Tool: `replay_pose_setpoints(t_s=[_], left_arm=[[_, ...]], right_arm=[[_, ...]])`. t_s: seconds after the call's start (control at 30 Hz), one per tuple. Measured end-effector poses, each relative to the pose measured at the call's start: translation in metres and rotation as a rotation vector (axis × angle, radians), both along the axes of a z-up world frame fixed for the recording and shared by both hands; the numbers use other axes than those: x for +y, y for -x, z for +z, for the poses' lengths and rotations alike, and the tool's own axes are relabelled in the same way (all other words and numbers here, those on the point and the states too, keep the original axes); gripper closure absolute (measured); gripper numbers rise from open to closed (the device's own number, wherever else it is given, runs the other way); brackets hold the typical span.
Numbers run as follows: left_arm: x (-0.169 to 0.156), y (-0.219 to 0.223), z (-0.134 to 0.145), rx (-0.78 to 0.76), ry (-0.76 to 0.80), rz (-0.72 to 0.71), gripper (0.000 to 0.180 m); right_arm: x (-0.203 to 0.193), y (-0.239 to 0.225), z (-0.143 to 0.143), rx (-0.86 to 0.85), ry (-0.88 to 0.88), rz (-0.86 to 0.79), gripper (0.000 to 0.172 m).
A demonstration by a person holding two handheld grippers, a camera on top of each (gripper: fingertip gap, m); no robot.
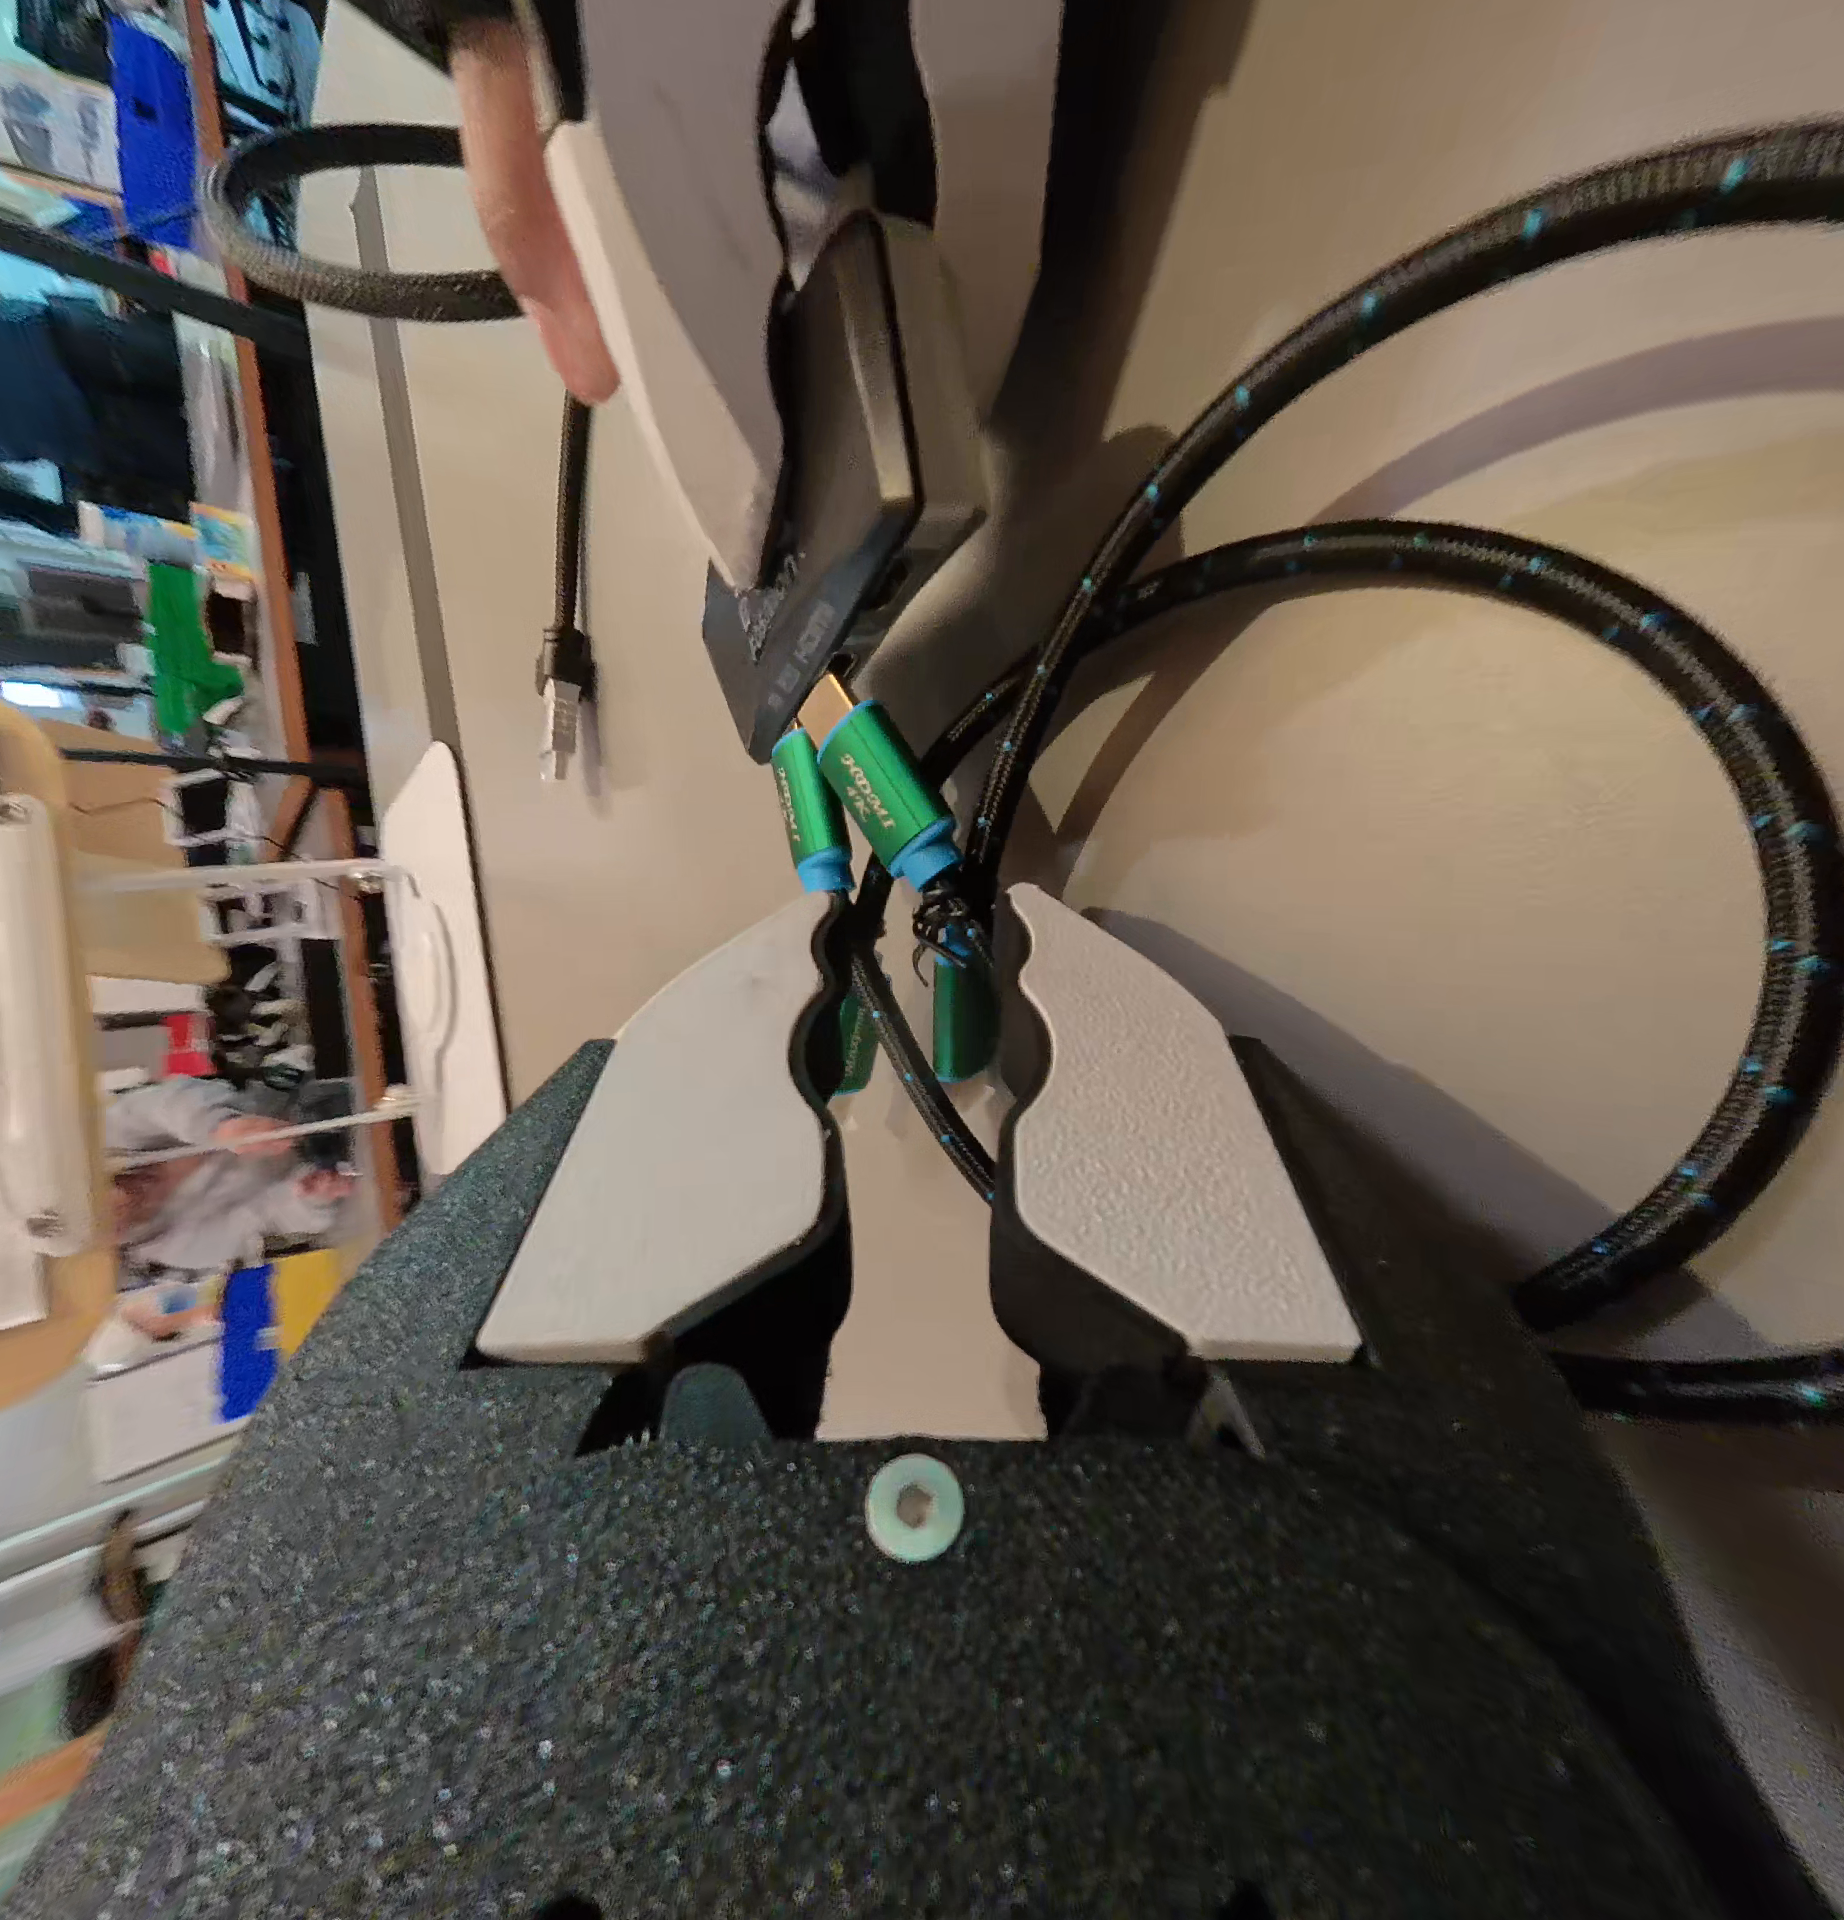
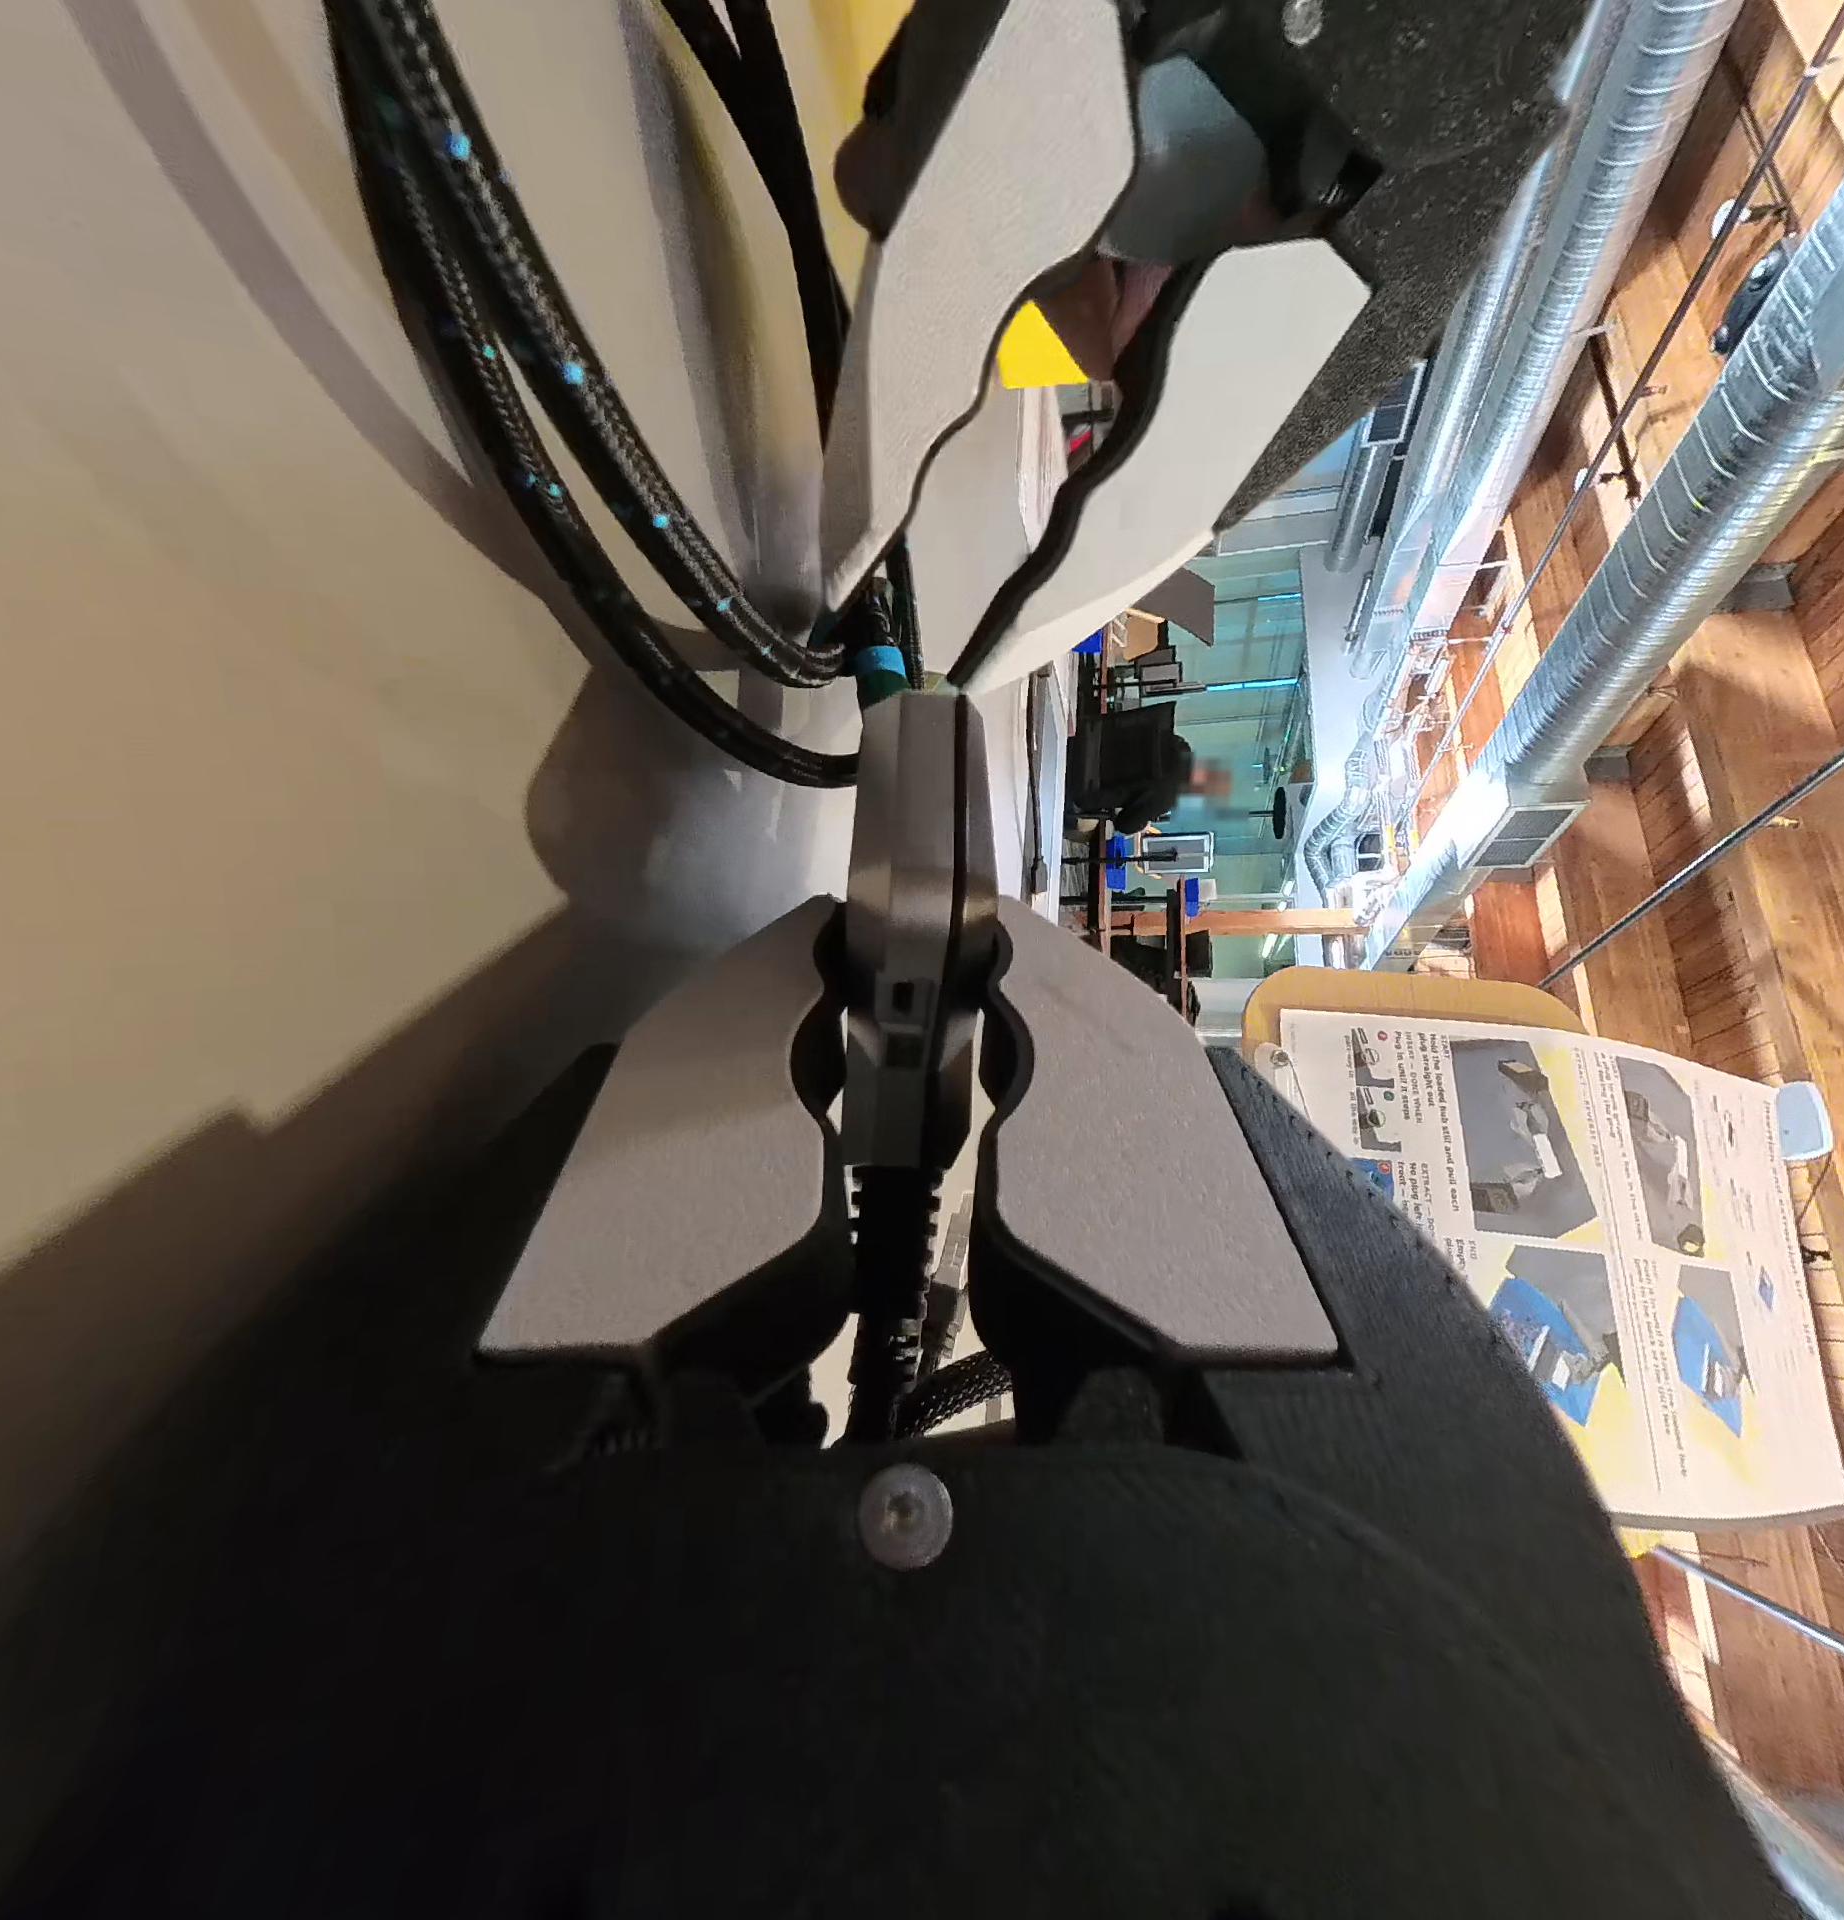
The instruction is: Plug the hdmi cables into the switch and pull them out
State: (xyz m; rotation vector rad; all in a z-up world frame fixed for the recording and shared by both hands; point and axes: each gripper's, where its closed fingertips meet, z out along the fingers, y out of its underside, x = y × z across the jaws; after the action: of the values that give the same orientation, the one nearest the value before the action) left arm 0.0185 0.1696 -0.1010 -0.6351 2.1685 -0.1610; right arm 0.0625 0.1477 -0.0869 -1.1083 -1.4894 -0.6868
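The right gripper point(image 2: 920, 935) is clamped on a dark grey adapter hub point(image 2: 913, 831), pads tight on both flat sides, I'd guess to brace it. A green plug point(image 1: 882, 795) sits in the hub's end, a second one beside it. The left gripper point(image 1: 918, 935) stands open just behind them, braided cable point(image 1: 1718, 727) running between its fingers untouched. Only the left view shows the plugs properly; the right shows the clamp.

Pale beige worktop point(image 2: 222, 520), evenly lit. Beyond its edge: wood-plank surface point(image 2: 1676, 935) carrying ribbed silver ducts point(image 2: 1624, 644), glass partitions point(image 2: 1250, 644). Cluttered wooden shelving point(image 1: 263, 499) opposite.
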Motion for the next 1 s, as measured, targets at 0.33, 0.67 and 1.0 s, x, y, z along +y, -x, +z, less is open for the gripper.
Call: replay_pose_setpoints(t_s=[0.33, 0.67, 1.0], left_arm=[[-0.001, -0.008, -0.001, -0.007, -0.021, 0.068, 0.139], [0.008, -0.016, -0.005, -0.001, -0.261, 0.155, 0.142], [0.018, -0.025, -0.011, -0.012, -0.456, 0.215, 0.157]], right_arm=[[0.002, -0.001, 0.001, 0.014, -0.001, -0.018, 0.151], [0.003, -0.002, 0.005, 0.029, -0.012, -0.028, 0.15], [0.006, -0.008, 0.007, 0.029, -0.019, -0.054, 0.151]])
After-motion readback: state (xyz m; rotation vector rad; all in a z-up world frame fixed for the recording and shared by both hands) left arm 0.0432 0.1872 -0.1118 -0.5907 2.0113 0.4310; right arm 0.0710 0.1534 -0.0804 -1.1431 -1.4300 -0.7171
